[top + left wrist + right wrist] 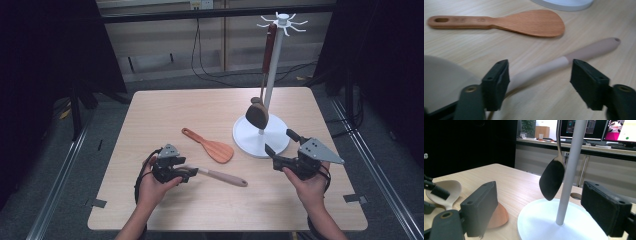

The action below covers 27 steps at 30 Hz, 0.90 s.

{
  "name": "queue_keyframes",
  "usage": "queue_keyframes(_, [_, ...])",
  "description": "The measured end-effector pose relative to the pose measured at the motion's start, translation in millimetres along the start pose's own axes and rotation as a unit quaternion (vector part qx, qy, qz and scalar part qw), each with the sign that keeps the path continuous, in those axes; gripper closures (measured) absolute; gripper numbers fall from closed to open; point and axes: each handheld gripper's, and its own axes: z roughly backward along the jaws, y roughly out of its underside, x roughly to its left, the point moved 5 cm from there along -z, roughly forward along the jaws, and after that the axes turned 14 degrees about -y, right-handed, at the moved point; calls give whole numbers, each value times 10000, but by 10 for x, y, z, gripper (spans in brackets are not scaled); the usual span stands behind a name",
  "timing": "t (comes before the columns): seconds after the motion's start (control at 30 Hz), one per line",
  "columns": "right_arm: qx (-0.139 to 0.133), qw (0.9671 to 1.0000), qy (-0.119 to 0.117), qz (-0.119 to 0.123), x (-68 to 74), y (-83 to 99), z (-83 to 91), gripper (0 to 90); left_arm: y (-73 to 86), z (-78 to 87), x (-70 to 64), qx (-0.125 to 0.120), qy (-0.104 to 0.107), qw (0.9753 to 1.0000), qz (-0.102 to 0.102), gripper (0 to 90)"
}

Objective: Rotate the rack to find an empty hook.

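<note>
From my station the bench (pixel 165 107) reads as pale wood laminate, smooth and matt, with a fine straight grain. The spatula (pixel 506 23) is bare reddish wood with a satin finish. Beside it I see a spoon (pixel 564 60) in beige, soft-looking matt silicone or plastic. The rack (pixel 252 142) has a white base with a slight sheen and a smooth grey pole, metal by its look. A ladle (pixel 552 180) hangs from it: dull black bowl, shiny metal neck and glossy red-brown handle. My left tongs (pixel 540 82) and right tongs (pixel 549 210) look like matt black plastic with faintly rough pads.
</note>
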Motion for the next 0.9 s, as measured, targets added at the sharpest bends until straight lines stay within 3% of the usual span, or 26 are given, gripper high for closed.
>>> queue_keyframes(0.17, [-20, 10000, 25, -51, -6, -3, 29, 138, 29, -7, -156, 219, 279, 9990, -263, 731])
queue_keyframes(0.3, [-38, 10000, 31, -19, -11, -16, 44, 139, 67, -67, -274, 409, 447, 9973, -410, 871])
queue_keyframes(0.57, [31, 10000, 17, 29, 1, 12, 28, 140, 61, -208, -433, 487, 577, 9955, -579, 900])
queue_keyframes(0.63, [89, 9999, 32, 80, 6, 25, 12, 139, 61, -241, -484, 560, 648, 9940, -682, 900])
queue_keyframes(0.77, [150, 9999, -7, 21, 17, 45, -3, 133, 17, -309, -574, 441, 713, 9942, -678, 900])
queue_keyframes(0.9, [193, 9998, 15, -26, 9, 74, -9, 126, -21, -345, -632, 476, 640, 9937, -785, 900])
